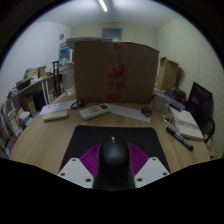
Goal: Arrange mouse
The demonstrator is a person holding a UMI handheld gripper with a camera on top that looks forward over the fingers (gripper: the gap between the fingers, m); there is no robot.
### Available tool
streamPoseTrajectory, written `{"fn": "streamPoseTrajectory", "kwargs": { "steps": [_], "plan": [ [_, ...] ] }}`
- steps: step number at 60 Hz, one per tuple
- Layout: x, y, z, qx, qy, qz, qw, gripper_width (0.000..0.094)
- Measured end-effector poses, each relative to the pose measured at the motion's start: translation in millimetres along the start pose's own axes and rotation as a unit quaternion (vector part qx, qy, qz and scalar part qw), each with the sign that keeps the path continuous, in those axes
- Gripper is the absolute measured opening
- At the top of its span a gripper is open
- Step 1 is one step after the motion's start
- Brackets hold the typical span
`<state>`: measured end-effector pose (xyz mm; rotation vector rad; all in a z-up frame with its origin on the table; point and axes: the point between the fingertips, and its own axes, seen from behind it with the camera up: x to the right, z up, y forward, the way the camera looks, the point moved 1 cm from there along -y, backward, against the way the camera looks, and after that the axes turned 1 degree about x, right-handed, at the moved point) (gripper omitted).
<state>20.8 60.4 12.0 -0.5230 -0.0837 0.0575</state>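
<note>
Sitting between the two fingers of the gripper [113, 172] is a black computer mouse [113, 160], its sides against the magenta pads [91, 158] so that both fingers appear to press on it. It rests on a black mouse mat [80, 141] on the wooden desk [45, 140]. Beyond the fingers at 12 o'clock stands a large brown cardboard box [115, 70] with red printing too small to read. A white keyboard-like device [96, 111] lies at 11 o'clock, a white box [56, 111] further toward 10 o'clock. At 2 o'clock lie books or papers [186, 124], and beyond them stands a dark monitor [200, 102].
</note>
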Motion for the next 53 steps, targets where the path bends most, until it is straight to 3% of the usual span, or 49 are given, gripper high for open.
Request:
{"fn": "streamPoseTrajectory", "kwargs": {
  "steps": [16, 22, 28, 31, 53],
  "plan": [
    [-3, -1, -15, -0.025, 0.041, 0.019, 0.999, 0.0444],
    [-6, -4, -15, -0.029, 0.027, 0.035, 0.999, 0.0518],
    [-16, -15, -17, -0.038, 0.023, 0.061, 0.997, 0.0868],
    [-15, -24, -17, -0.035, 0.027, 0.062, 0.997, 0.0825],
    [36, -158, -28, 0.045, 0.046, 0.092, 0.994, 0.085]
  ]
}}
